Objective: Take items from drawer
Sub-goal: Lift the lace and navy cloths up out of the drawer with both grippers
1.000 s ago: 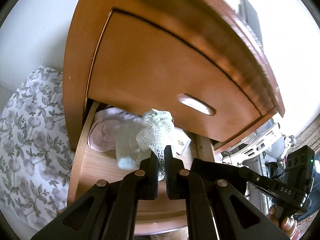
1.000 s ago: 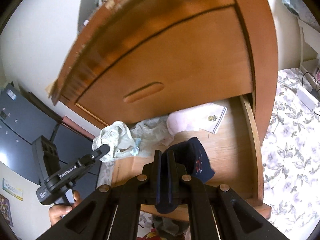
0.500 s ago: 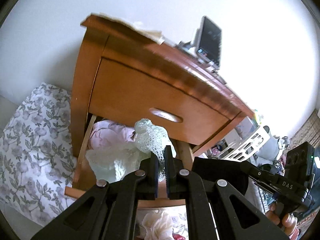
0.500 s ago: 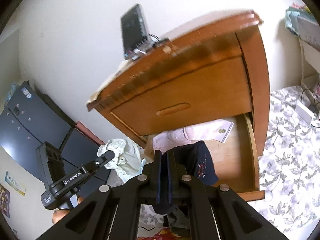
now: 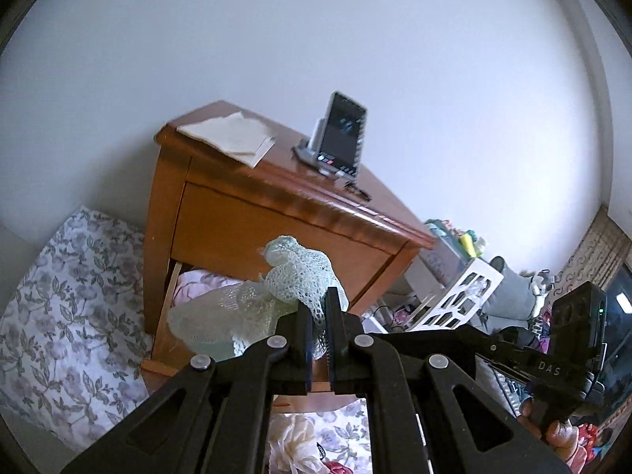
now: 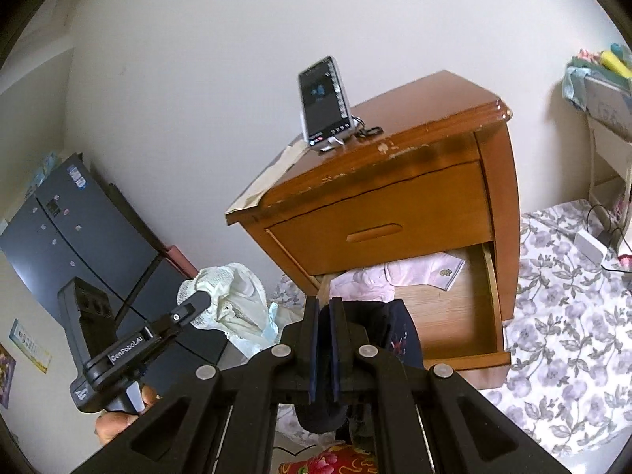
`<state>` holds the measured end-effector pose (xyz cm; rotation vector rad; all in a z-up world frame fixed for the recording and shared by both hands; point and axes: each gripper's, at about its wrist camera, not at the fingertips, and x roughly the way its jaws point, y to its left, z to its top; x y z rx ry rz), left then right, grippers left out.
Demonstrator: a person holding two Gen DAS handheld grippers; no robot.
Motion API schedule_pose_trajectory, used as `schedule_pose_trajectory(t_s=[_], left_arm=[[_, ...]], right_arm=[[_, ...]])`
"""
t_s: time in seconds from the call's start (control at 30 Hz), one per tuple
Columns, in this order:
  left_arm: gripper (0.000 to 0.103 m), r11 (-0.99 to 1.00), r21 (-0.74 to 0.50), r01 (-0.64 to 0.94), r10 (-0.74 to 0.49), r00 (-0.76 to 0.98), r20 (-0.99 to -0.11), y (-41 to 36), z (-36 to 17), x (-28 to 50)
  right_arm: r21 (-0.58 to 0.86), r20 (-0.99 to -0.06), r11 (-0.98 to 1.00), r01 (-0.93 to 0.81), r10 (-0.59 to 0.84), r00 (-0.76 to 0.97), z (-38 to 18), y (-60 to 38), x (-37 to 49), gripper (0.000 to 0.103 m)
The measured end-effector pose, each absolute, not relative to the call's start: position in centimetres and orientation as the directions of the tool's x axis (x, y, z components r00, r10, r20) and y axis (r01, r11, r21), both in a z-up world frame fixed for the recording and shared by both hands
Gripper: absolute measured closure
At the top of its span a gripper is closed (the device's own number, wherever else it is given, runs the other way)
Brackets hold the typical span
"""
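1. Left gripper [image 5: 319,318] is clamped on the pale lace garment [image 5: 252,312], clear of the drawer [image 6: 466,316].
2. Right gripper [image 6: 324,331] pinches the navy cloth [image 6: 395,335] at the drawer's front edge.
3. Left to do: the pink clothes [image 6: 399,276] lie at the drawer's back.

In front of my tongs, mid-frame, the wooden nightstand [image 6: 399,213] carries a propped phone [image 6: 324,103] and folded paper [image 5: 231,134]; its open bottom drawer [image 6: 454,316] holds pink clothing [image 6: 395,274].

Pale green mesh cloth [image 5: 292,276] hangs bunched in the air; navy cloth [image 6: 395,335] dangles likewise; pink clothes [image 6: 395,272] lie in the open bottom drawer [image 6: 493,359].
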<state>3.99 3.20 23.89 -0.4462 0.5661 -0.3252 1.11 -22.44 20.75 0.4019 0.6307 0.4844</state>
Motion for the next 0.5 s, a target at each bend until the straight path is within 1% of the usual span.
schedule_pose_trajectory(t_s=[0.23,0.5], left_arm=[[0.098,0.856,-0.475,0.202,-0.417,0.812,-0.407,2.7,25.6,1.1],[0.098,0.857,-0.472,0.208,-0.420,0.812,-0.404,2.3,25.8,-0.6]], right_arm=[[0.484,-0.449,0.816,-0.317,0.542,0.711,21.5,-22.6,-2.0,0.098],[0.478,-0.448,0.818,-0.320,0.540,0.712,21.4,-22.9,-4.1,0.098]])
